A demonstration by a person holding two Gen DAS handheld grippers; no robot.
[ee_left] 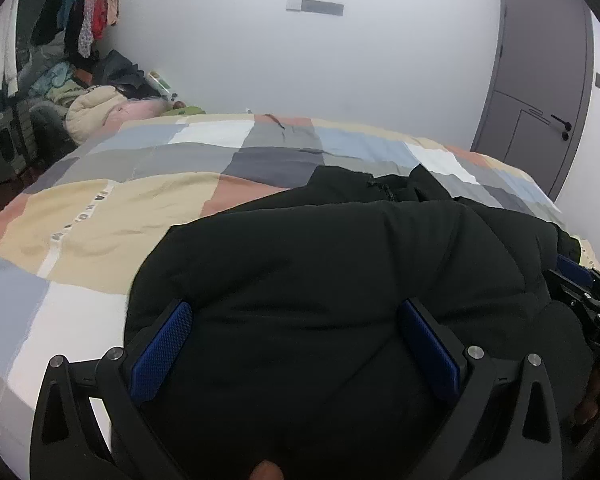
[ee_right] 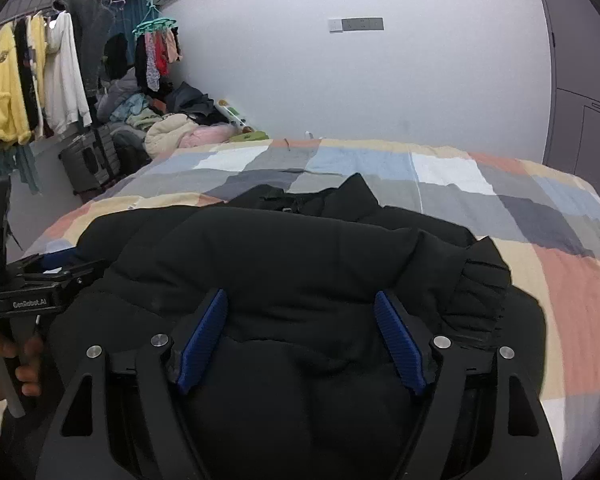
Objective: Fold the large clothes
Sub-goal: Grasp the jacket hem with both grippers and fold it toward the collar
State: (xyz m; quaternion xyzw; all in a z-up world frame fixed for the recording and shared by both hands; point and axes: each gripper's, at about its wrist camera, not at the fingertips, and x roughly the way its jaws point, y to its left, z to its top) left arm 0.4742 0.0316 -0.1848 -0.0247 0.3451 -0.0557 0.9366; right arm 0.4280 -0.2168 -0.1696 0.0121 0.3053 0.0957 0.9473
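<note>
Both grippers tilt down over the black puffer jacket (ee_left: 340,264) spread on the patchwork bed (ee_left: 100,208): left gripper (ee_left: 296,344) gapes wide, right gripper (ee_right: 300,340) parted too, neither gripping.

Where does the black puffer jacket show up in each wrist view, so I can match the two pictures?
Left wrist: black puffer jacket fills the lower centre and right, on the patchwork bedspread.
Right wrist: it fills the lower centre, collar pointing away.
Shared landmark: the wall switch plate.
</note>
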